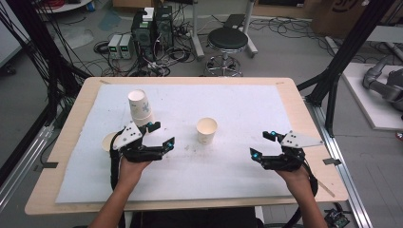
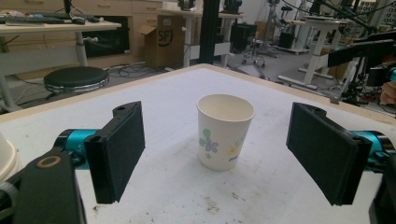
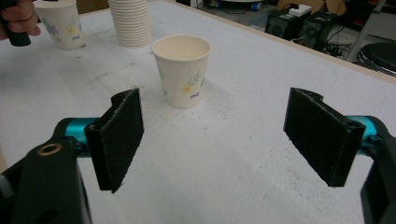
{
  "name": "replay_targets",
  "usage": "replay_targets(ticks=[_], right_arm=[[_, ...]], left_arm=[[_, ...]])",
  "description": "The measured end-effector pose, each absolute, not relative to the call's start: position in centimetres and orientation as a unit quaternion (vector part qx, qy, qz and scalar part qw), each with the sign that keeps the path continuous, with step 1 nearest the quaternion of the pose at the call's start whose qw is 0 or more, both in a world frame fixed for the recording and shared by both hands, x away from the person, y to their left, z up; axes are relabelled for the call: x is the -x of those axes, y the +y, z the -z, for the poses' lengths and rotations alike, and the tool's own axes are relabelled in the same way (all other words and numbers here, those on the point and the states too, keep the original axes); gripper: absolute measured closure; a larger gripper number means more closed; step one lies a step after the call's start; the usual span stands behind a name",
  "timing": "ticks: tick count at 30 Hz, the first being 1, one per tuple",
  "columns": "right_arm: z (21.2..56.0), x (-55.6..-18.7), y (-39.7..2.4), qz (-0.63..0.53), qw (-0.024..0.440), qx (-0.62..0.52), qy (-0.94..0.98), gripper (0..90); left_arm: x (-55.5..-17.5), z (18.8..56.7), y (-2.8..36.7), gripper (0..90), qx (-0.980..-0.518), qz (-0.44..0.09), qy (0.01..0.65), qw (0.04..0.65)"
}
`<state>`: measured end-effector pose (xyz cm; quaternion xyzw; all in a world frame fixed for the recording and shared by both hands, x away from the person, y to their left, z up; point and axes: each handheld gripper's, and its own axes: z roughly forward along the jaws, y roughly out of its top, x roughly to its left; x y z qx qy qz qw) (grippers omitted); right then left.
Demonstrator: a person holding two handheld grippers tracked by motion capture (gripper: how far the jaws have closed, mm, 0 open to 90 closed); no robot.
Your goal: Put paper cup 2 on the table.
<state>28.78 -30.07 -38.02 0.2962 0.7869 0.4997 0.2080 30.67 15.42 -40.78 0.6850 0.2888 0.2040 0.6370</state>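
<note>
A single flower-printed paper cup (image 1: 206, 130) stands upright and empty mid-table on the white mat (image 1: 237, 99). My left gripper (image 1: 161, 134) is to its left, open, pointing at it from a short distance. In the left gripper view the cup (image 2: 225, 131) stands ahead between the wide black pads (image 2: 116, 149), untouched. My right gripper (image 1: 263, 144) is open to the cup's right. In the right gripper view the cup (image 3: 182, 70) stands beyond the jaws. A stack of cups (image 1: 140, 108) rises behind the left gripper. Another single cup (image 1: 108, 141) sits partly hidden by that gripper.
The mat covers a wooden table (image 1: 304, 118). Beyond its far edge are a black stool (image 1: 228, 40), computer boxes (image 1: 152, 28) and tangled cables on the floor. In the right gripper view the stack (image 3: 130, 22) and the second cup (image 3: 60, 23) stand at the far left.
</note>
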Motion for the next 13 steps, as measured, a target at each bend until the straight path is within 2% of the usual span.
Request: replay_targets(ticks=[13], right_arm=[[37.96, -28.92, -29.91, -0.500, 0.207, -0.293, 0.788, 20.6]], left_arm=[[-30.63, 40.79, 15.56, 19.4, -0.685, -0.208, 0.289, 0.635]])
